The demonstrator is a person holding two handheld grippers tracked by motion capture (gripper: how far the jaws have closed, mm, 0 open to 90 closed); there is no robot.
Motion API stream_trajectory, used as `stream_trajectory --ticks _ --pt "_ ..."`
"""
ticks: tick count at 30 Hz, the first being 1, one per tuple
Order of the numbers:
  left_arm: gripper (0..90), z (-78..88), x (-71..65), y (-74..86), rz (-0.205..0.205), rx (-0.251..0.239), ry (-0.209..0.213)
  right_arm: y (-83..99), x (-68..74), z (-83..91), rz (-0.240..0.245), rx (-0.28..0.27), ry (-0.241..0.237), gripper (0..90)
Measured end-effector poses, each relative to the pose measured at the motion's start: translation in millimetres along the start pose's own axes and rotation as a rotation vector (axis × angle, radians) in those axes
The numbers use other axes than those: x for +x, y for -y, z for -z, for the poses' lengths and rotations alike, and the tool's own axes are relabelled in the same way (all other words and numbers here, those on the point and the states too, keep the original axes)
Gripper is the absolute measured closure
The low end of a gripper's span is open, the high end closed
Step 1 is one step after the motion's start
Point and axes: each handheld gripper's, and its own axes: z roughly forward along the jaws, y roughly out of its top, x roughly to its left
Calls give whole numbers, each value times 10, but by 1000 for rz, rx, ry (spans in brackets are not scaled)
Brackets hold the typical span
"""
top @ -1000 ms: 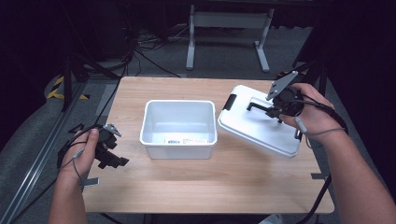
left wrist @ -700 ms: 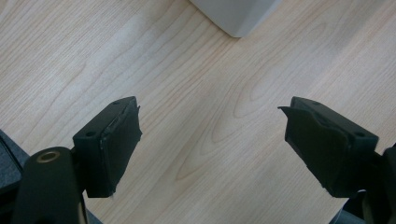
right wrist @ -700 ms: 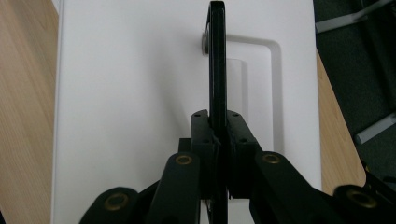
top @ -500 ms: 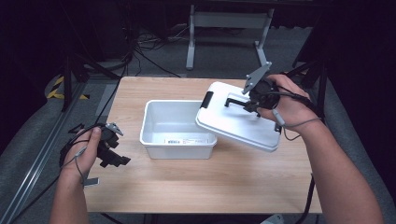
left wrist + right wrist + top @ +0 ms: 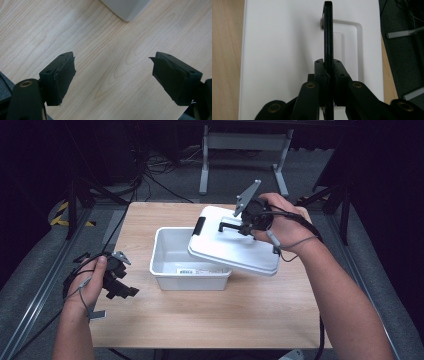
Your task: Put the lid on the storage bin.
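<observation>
Lid carried by its handle over the tub

Our right gripper (image 5: 243, 226) is clamped on the black handle (image 5: 328, 32) of the stiff, light lid (image 5: 235, 247), tilted above the white tub (image 5: 172, 265) mid-table; the thin handle is the sure hold. Our left gripper (image 5: 112, 75) gapes, holding nothing, near the table's (image 5: 210, 320) left edge.

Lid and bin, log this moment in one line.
right tongs: shut on lid handle | lid: tilted over bin | left tongs: open

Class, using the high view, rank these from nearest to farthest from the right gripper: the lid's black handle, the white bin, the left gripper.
1. Lid's black handle: clamped in the right gripper.
2. White bin: table centre, partly under the lid.
3. Left gripper: far left edge.
</observation>
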Motion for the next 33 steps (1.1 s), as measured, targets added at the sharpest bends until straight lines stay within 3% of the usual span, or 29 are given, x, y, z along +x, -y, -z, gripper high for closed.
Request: stream_trajectory --ticks 4,14,21,25,33 --pt "190 4 4 4 1 -2 2 -165 21 -59 24 -29 -18 847" --pt "190 7 9 10 2 -2 5 -474 82 -276 79 -38 -49 847" --pt "190 -5 -2 -5 3 -2 3 -642 158 -394 132 -46 -35 848" --pt "190 -4 1 -3 -2 -3 3 -744 195 -511 144 -45 -78 847" --pt "190 -7 5 -1 -2 -2 4 -867 253 -685 167 -52 -111 848"
